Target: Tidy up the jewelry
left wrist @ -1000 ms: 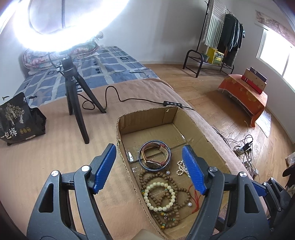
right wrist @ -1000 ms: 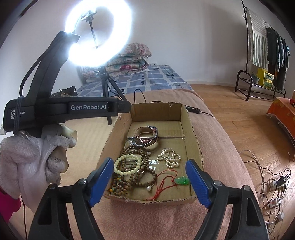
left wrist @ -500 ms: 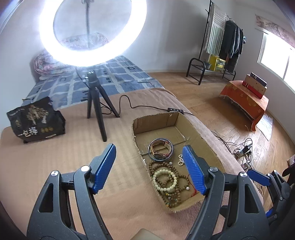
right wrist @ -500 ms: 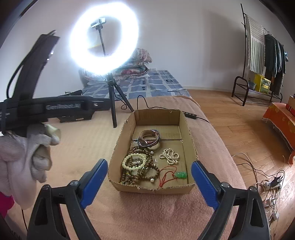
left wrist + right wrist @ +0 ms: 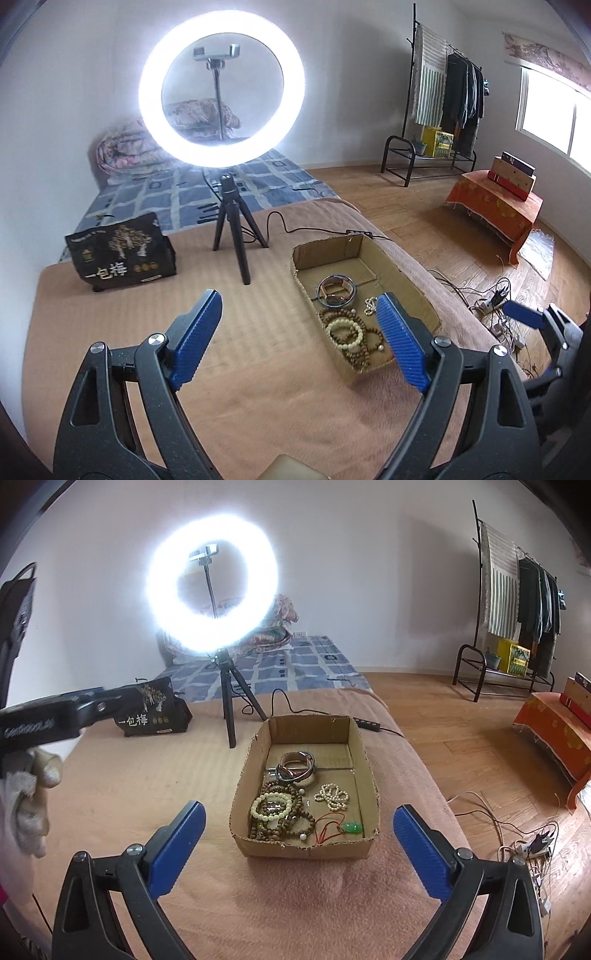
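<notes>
Up front in the left wrist view, the left claw (image 5: 299, 332) fills the lower half of the frame, its two blue-padded fingers (image 5: 195, 339) spread wide with nothing between them. Right of centre a shallow cardboard box (image 5: 417, 295) lies on a brown blanket (image 5: 258, 369) and holds the jewelry. A dark bangle (image 5: 337, 291) sits in its middle part, a cream bead bracelet (image 5: 345, 332) lies over brown wooden bead strands (image 5: 360, 352) nearer the lens, and a small pearl strand (image 5: 369, 305) shows just beside the right finger. In the upper middle a lit ring light (image 5: 221, 88) stands on a black tripod (image 5: 236, 236), with a black printed bag (image 5: 122, 254) to the left of it. Part of the right claw (image 5: 524, 319) shows at the right edge.

Seen from the right wrist view, the right claw (image 5: 295, 843) hangs short of the box (image 5: 306, 849), its fingers (image 5: 421, 853) also held far apart and empty. The box sits in the centre of the frame. Inside, the bangle (image 5: 295, 770) lies toward the far end, the cream bracelet (image 5: 271, 806) and wooden beads (image 5: 291, 823) at lower left, the pearl strand (image 5: 332, 797) at right, and a green pendant (image 5: 351, 827) on a red cord in the lower right corner. The other device, held in a gloved left hand (image 5: 26, 805), blurs at the left edge. The ring light (image 5: 212, 587) glows in the upper middle.
</notes>
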Demonstrator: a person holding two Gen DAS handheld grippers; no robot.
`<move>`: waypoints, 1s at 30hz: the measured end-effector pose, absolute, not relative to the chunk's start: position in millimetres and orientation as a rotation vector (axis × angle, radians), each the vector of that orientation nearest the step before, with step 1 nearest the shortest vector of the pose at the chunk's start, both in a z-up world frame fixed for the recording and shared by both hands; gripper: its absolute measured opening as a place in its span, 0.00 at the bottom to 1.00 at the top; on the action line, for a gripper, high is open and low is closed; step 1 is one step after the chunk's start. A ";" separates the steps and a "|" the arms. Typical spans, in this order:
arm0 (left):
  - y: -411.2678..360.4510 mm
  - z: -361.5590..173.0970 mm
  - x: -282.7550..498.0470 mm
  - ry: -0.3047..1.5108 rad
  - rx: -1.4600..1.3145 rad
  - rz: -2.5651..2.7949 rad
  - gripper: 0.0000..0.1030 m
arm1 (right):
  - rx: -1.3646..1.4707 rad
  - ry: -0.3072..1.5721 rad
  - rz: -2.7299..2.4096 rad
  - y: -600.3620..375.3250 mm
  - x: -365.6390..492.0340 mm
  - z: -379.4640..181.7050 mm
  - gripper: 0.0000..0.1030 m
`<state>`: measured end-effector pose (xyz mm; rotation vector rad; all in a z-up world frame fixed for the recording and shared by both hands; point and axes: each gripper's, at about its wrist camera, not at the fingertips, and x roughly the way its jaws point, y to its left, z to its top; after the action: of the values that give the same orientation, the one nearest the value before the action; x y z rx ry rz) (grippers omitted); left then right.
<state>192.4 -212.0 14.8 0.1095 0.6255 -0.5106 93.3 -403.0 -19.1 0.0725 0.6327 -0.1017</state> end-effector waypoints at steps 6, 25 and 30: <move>-190.7 26.3 165.3 0.601 0.114 -0.497 0.85 | 0.052 0.615 -0.116 -395.9 78.8 -6.5 1.00; -152.4 32.3 108.7 0.594 0.123 -0.418 0.98 | 0.042 0.557 -0.173 -392.7 41.0 16.8 1.00; -147.8 34.4 100.7 0.594 0.121 -0.391 1.00 | 0.026 0.540 -0.193 -390.2 33.2 19.5 1.00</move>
<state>100.7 -147.8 34.4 0.1206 0.5938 -0.3911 33.2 -390.2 19.5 0.0263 0.5399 -0.1927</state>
